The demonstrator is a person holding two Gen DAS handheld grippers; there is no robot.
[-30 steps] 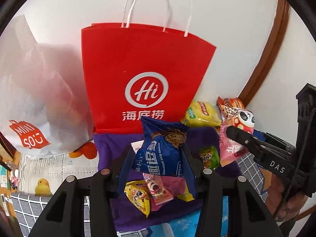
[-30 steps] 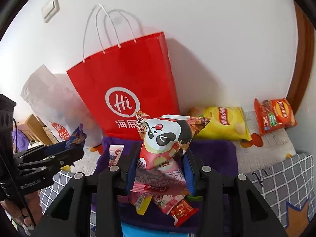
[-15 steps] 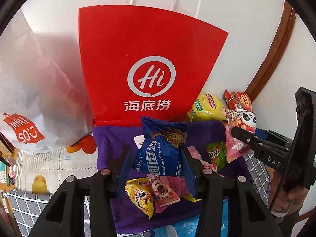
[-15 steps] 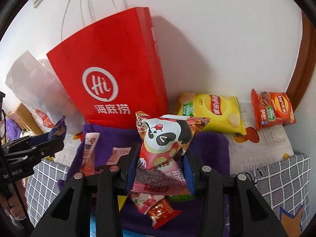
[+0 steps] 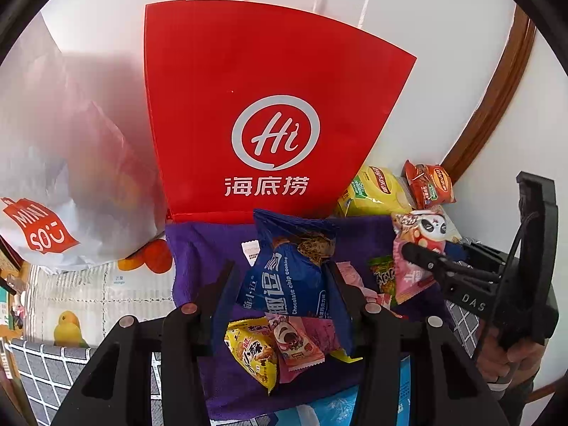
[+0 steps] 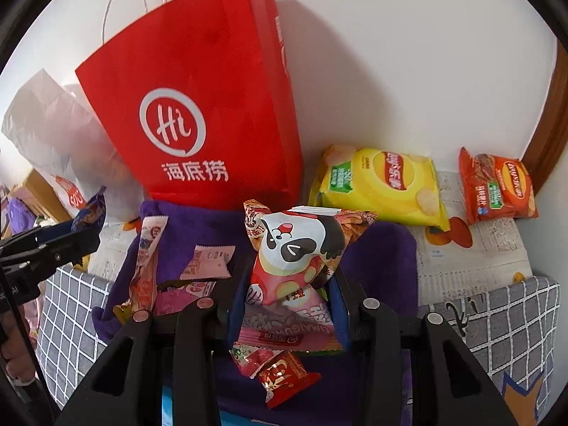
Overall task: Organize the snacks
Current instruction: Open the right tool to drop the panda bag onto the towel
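Left gripper [image 5: 284,284] is clamping blue choc-chip cookie bag [image 5: 287,273] – right gripper [image 6: 287,284] is clamping panda snack pack [image 6: 298,248]; red Haidilao bag [image 5: 262,106] is standing at 12 o'clock.

Both wrist views sit low and close, facing the wall. Shared: red bag [image 5: 262,113] [image 6: 198,106] at 12 o'clock, purple cloth [image 5: 202,248] [image 6: 383,259].

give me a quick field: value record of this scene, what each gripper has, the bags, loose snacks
left gripper: shut on blue cookie pack
right gripper: shut on panda snack pack
red paper bag: upright against the wall, behind purple cloth
white plastic bag: left of the red bag
yellow chip bag: by the wall, right of the red bag
orange chip bag: right of the yellow one
loose snacks: several small packs on the purple cloth
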